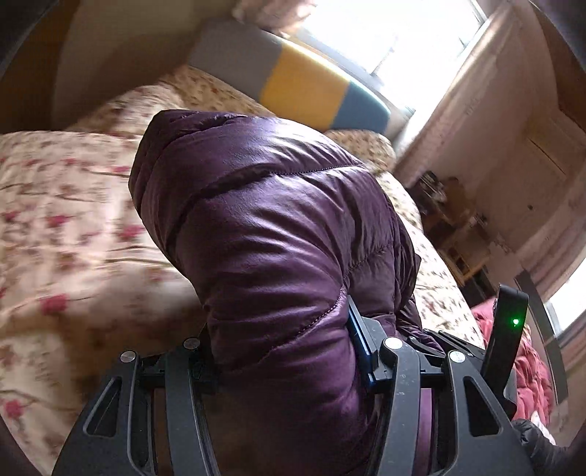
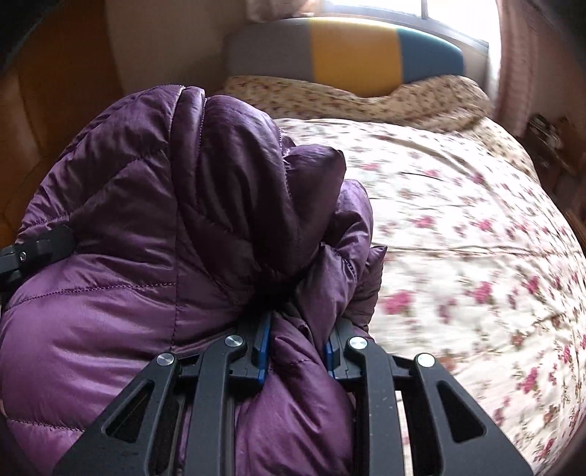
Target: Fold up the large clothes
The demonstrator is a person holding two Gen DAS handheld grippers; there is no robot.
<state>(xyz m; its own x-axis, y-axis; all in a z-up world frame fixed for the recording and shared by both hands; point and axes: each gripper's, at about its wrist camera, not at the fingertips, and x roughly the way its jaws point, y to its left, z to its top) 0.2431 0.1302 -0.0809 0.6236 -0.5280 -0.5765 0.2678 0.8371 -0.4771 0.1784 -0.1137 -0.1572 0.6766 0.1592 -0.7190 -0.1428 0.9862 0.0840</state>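
From the left wrist, the left gripper [image 1: 282, 351] has closed partway on a thick fold of a purple quilted jacket [image 1: 263, 227], the padding filling the gap between its two black fingers. The blue-edged pad [image 1: 360, 346] of one finger presses into the fabric on the right side; the other finger is mostly hidden behind the bulge. The jacket rises out of the claw and runs away from the camera, its long axis pointing up the picture toward a striped headboard [image 1: 304, 91] of grey, yellow and blue. It hangs over a floral bedspread [image 1: 66, 227], which looks smeared by motion blur. A window [image 1: 395, 33] glows above the headboard. At the lower right a black device with a green light [image 1: 512, 329] stands up, and a red cloth [image 1: 527, 366] lies behind it.

From the right wrist, the right gripper [image 2: 300, 348] is nearly closed, pinching a narrow bunch of the same jacket [image 2: 146, 227] between two blue-edged pads [image 2: 263, 340]. The bulk of the jacket mounds to the left and upward from the claw, quilted seams running diagonally, with a zip edge at the top. Part of the other gripper [image 2: 33, 252] shows at the left edge, against the fabric. The floral bedspread [image 2: 457, 238] fills the right half, and a small-flowered pillow [image 2: 348, 99] lies below the headboard [image 2: 351, 51].
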